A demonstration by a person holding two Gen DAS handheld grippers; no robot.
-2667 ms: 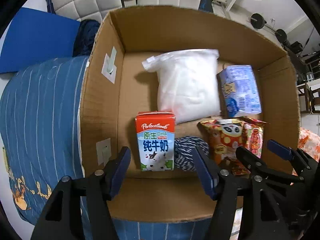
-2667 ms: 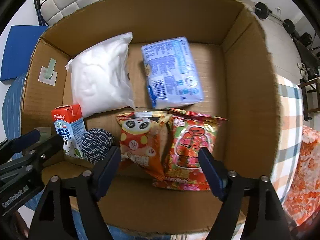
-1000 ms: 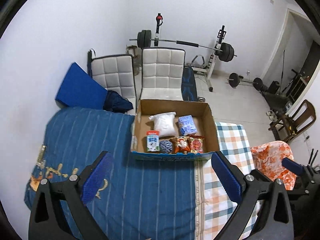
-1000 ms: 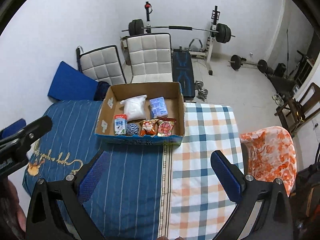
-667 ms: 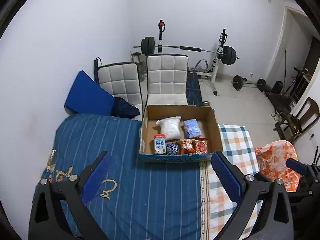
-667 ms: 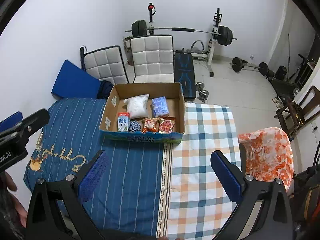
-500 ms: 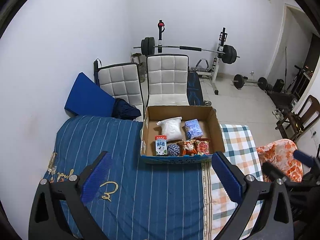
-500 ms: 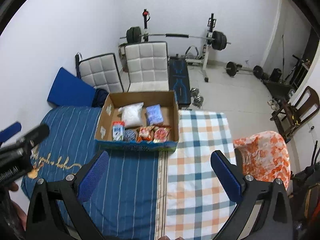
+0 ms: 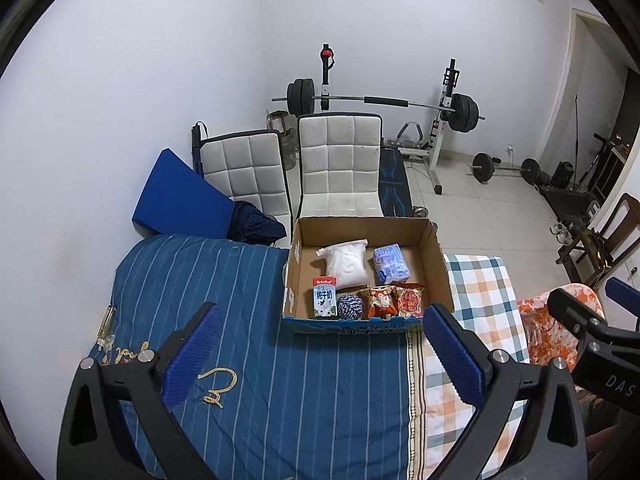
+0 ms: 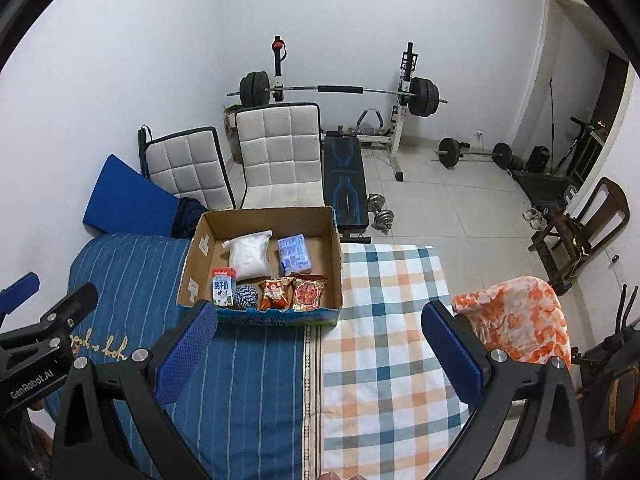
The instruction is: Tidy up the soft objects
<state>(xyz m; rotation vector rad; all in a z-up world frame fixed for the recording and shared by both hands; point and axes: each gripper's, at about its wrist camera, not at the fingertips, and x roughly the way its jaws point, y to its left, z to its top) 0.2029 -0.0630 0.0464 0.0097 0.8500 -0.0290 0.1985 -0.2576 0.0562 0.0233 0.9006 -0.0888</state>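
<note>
An open cardboard box (image 9: 438, 264) (image 10: 200, 240) sits on the bed. Inside lie a white soft bag (image 9: 346, 265) (image 10: 250, 257), a blue tissue pack (image 9: 390, 264) (image 10: 295, 258), a milk carton (image 9: 325, 297) (image 10: 223, 286), a blue-white yarn ball (image 9: 349, 306) (image 10: 245, 295) and two red snack bags (image 9: 409, 299) (image 10: 308, 291). My left gripper (image 9: 320, 352) is open and empty, held high and well back from the box. My right gripper (image 10: 318, 350) is open and empty, also high above the bed.
The bed has a blue striped cover (image 9: 248, 352) on the left and a plaid cover (image 10: 380, 320) on the right. An orange patterned cloth (image 10: 516, 316) lies at right. Two white chairs (image 9: 340, 168), a blue mat (image 9: 180, 200) and a barbell rack (image 9: 380, 100) stand behind.
Both grippers pulled up and far back from the box, where they hovered close 2.7 s ago. In the last second the view shifts only slightly. The box contents stay put.
</note>
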